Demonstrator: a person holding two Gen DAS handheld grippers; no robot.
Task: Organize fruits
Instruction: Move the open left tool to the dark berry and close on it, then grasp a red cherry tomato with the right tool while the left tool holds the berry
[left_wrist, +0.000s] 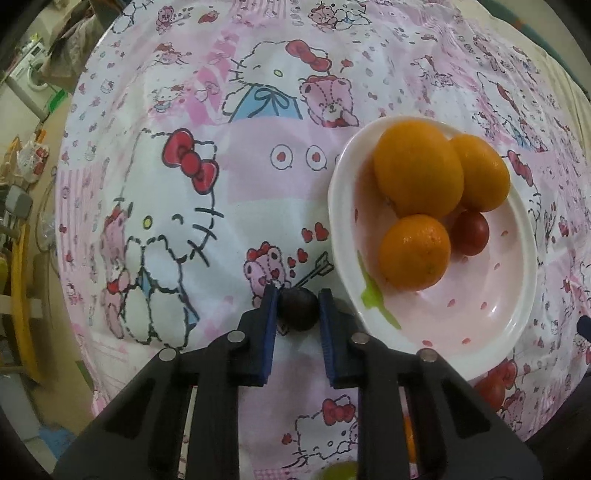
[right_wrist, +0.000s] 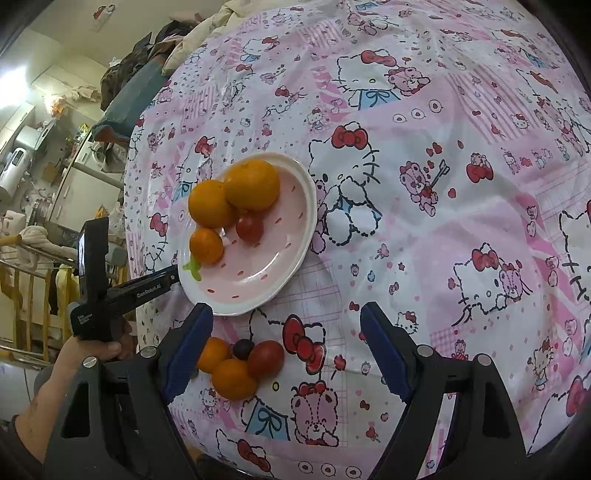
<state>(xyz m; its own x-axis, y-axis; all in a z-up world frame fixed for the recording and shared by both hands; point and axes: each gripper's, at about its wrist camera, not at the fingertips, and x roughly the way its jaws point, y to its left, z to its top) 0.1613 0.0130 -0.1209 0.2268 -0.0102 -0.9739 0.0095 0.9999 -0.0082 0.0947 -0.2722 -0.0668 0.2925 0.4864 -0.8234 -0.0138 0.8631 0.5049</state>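
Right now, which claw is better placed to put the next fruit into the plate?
Left. The left claw already grips a dark plum beside the plate. The right claw is open and holds nothing.

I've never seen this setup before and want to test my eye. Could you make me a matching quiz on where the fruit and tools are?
Things:
1. dark fruit
2. red tomato
3. right hand-held gripper
4. loose orange

Places or states:
A. on the plate
B. open, holding nothing
C. between the fingers of the left hand-held gripper
D. on the tablecloth, off the plate

Pairs: 1-C, 2-A, 3-B, 4-D
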